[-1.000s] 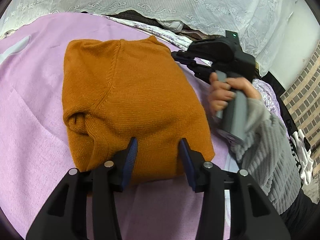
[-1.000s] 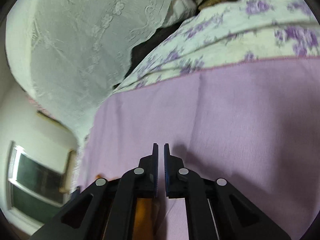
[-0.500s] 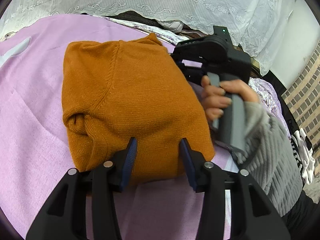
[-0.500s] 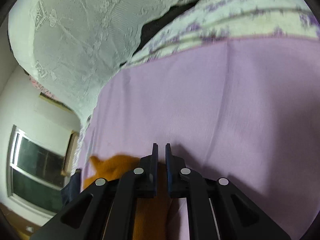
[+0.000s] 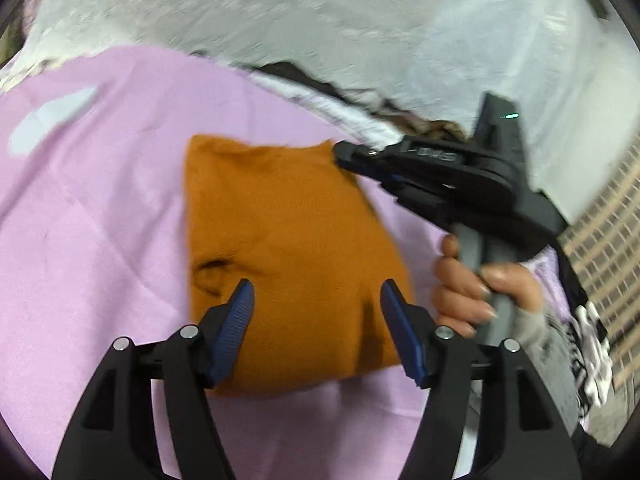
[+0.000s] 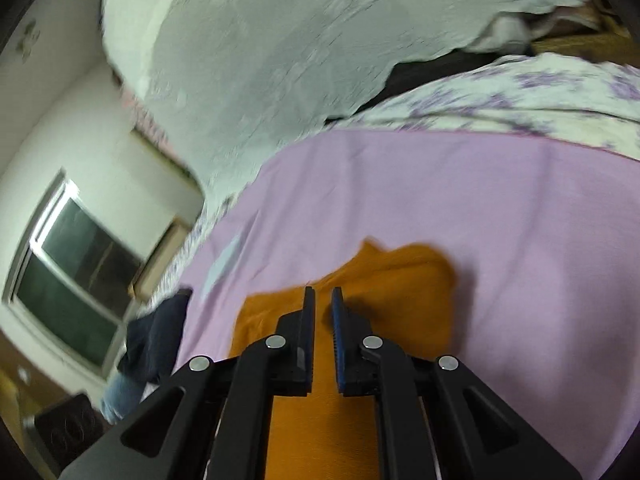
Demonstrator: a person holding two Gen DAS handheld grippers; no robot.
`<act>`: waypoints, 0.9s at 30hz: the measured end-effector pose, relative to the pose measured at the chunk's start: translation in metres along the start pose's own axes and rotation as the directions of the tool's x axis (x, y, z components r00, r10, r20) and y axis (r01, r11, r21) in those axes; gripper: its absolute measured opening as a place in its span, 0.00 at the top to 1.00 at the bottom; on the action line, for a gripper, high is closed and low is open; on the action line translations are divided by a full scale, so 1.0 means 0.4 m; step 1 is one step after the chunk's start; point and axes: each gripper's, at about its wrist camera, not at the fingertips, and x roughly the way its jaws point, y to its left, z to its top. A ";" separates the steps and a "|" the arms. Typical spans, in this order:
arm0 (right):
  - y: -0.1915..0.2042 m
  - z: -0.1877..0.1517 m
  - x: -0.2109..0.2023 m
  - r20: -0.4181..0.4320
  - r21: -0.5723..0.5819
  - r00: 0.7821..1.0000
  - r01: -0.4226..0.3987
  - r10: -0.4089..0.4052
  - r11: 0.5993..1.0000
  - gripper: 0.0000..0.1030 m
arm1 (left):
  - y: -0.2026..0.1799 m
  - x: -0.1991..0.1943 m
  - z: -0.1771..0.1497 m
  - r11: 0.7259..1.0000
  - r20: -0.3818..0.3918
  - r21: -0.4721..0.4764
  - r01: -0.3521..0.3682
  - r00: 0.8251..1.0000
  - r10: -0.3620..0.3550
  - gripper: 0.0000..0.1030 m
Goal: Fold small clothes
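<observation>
Left gripper [image 5: 316, 312] opening over folded orange sweater [image 5: 280, 240]; right gripper [image 6: 322, 300] nearly closed, empty.

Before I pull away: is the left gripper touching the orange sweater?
Cannot tell. Left wrist view: left gripper jaws opening over orange sweater, nothing pinched; blur hides any gap.

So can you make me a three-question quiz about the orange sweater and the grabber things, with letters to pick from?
1. Where does the orange sweater lie?
A. on the purple sheet
B. on a wooden chair
C. in a basket

2. What colour are the pads on the left gripper?
A. red
B. blue
C. yellow

3. How is the right gripper set?
A. wide open
B. gripping a sock
C. nearly shut, nothing between

Answers:
1 A, the purple sheet spreads out all around the sweater.
2 B, both pads look blue.
3 C, only a thin empty gap shows between its fingers.
</observation>
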 end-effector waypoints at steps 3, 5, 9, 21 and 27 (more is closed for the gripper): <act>-0.017 -0.016 0.072 -0.106 -0.028 0.989 0.100 -0.102 0.995 1.00 | 0.020 0.055 -0.008 0.998 -0.068 -0.017 -0.054 0.996 0.052 0.38; -0.045 -0.016 0.091 -0.115 0.001 0.987 0.112 -0.111 0.994 1.00 | -0.015 0.059 -0.019 0.992 -0.041 0.060 -0.115 0.992 0.117 0.38; -0.050 -0.015 0.084 -0.105 -0.002 0.989 0.103 -0.102 0.995 1.00 | -0.038 0.063 -0.032 0.982 -0.023 0.105 -0.158 0.987 0.162 0.37; 0.060 -0.082 -0.045 0.034 -0.127 0.999 0.043 -0.039 0.991 0.94 | 0.070 0.011 0.031 0.982 0.007 -0.145 -0.117 0.993 0.119 0.38; 0.052 -0.139 -0.018 -0.021 -0.167 0.988 0.150 -0.156 0.975 0.95 | 0.104 0.067 0.034 0.974 -0.084 -0.181 -0.139 0.989 0.125 0.34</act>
